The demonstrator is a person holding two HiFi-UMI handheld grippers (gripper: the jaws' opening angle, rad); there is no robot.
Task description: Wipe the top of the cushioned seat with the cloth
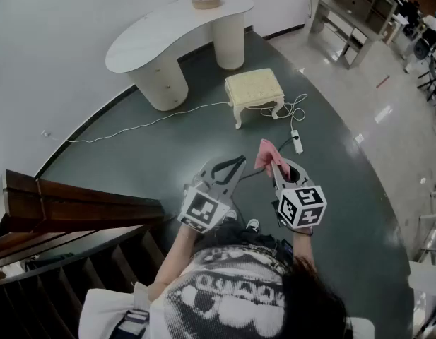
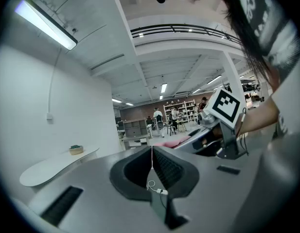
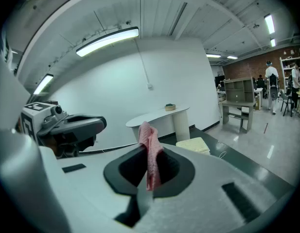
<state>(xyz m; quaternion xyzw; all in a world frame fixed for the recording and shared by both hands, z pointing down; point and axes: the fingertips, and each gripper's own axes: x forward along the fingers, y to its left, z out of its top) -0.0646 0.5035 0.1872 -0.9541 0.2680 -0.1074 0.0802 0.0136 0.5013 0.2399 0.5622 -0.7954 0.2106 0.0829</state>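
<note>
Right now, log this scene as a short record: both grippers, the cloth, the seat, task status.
left gripper: jaws together, nothing between them
right gripper: shut on the pink cloth, pinched between its jaws
cushioned seat: cream stool on the dark floor ahead, well apart from both grippers
beside the seat: white cable and power strip on the floor
task status: cloth held, seat top not yet touched

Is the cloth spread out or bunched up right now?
Bunched: the cloth hangs crumpled, pinched in the shut right gripper, well away from the seat.
</note>
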